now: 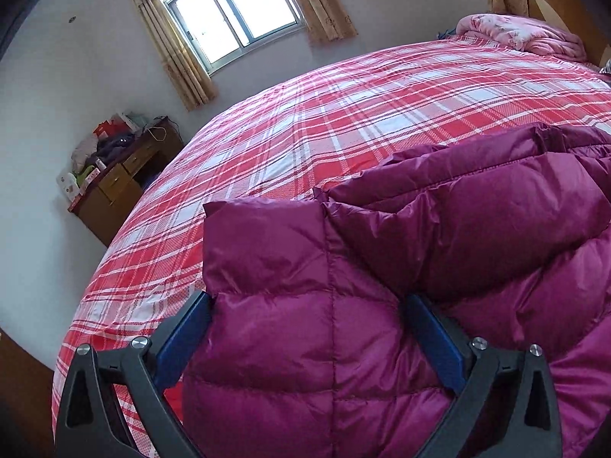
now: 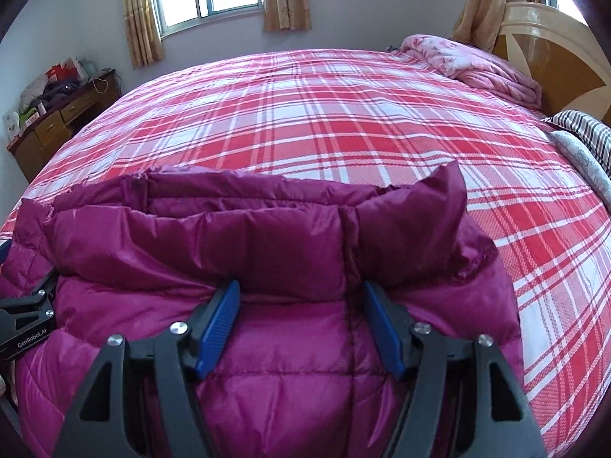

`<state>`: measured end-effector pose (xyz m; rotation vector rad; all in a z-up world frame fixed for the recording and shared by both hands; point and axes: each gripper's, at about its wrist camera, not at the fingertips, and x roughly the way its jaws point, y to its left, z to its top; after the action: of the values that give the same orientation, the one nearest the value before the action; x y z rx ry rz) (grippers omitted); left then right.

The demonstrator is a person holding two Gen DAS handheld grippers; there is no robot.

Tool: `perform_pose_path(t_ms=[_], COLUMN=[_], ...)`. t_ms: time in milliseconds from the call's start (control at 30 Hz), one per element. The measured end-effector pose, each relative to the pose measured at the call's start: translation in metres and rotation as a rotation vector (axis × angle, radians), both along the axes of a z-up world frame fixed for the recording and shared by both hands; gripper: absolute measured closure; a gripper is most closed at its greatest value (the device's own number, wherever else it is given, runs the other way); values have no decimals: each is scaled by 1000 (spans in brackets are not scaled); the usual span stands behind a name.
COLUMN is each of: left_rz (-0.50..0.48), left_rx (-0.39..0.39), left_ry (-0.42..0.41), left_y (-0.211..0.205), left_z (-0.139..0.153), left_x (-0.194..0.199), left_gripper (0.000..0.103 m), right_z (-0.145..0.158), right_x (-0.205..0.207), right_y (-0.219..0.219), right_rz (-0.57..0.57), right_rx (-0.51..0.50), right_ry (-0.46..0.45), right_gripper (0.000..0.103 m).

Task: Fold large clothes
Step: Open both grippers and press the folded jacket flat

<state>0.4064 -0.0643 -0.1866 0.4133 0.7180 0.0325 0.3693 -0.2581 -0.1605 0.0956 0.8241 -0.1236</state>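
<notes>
A magenta quilted down jacket (image 1: 439, 248) lies on the red and white plaid bedspread (image 1: 343, 114). My left gripper (image 1: 309, 305) is open, its blue pads on either side of a puffy end of the jacket at its left side. My right gripper (image 2: 301, 297) is open, straddling the jacket (image 2: 267, 252) just below a thick rolled fold; its blue pads (image 2: 219, 328) press into the fabric without closing. The left gripper's black body (image 2: 26, 324) shows at the left edge of the right wrist view.
The plaid bedspread (image 2: 343, 114) stretches far beyond the jacket. A pink folded quilt (image 2: 477, 61) and a striped pillow (image 2: 584, 133) lie by the headboard (image 2: 546, 38) at the far right. A cluttered wooden desk (image 1: 122, 179) stands at the left wall under a curtained window (image 1: 229, 7).
</notes>
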Motion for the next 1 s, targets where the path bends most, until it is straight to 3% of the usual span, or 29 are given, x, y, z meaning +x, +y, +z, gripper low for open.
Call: perform_pose_path(t_ms=[1000], left_rz=[3], left_rx=[-5], left_ry=[33], left_y=[0], left_z=[-3], left_x=[8], left_gripper=[1], right_z=[-9], right_x=[10], right_y=[7], right_rz=[-13], right_rx=[-64], right_ry=[49], right_gripper=[30])
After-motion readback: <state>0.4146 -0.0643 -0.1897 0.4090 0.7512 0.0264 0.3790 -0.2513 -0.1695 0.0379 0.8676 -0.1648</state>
